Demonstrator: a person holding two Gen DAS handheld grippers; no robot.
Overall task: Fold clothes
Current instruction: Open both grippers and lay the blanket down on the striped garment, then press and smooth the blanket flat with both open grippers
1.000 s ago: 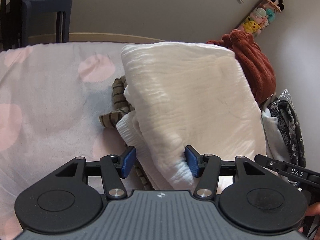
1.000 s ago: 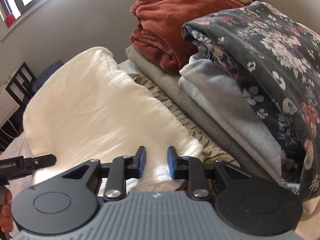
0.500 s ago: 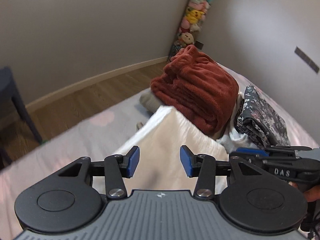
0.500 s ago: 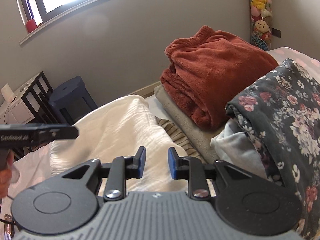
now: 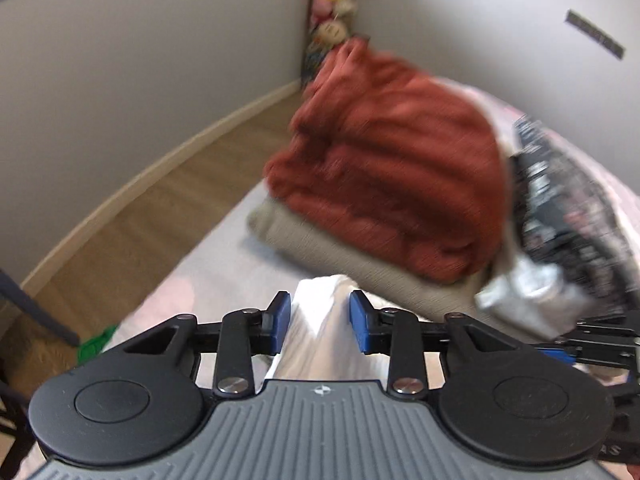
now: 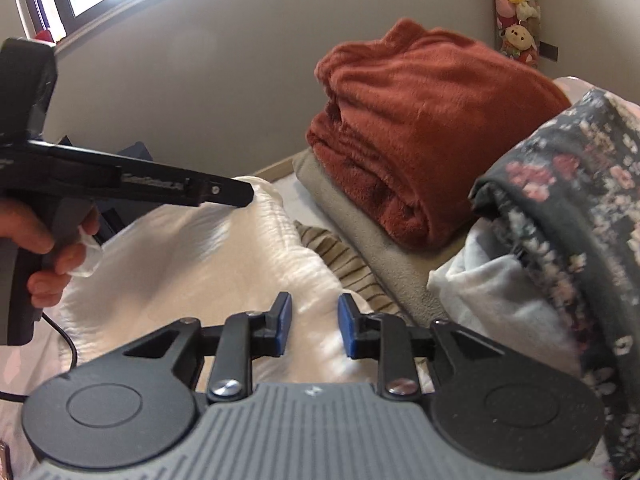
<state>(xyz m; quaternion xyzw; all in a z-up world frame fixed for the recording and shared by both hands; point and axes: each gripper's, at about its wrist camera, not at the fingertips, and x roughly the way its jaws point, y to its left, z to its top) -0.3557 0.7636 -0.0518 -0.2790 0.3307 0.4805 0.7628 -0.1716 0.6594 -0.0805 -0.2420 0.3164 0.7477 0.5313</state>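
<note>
1. The left wrist camera is looking forward over its own left gripper [image 5: 318, 322], sitting close above the white cloth [image 5: 316, 320] and facing the room corner
2. The right wrist camera is looking past the right gripper [image 6: 313, 325], facing the window wall
3. Both are taking in the rust-red blanket [image 5: 392, 184] [image 6: 428, 128] and the floral garment [image 5: 568, 208] [image 6: 576, 216]
</note>
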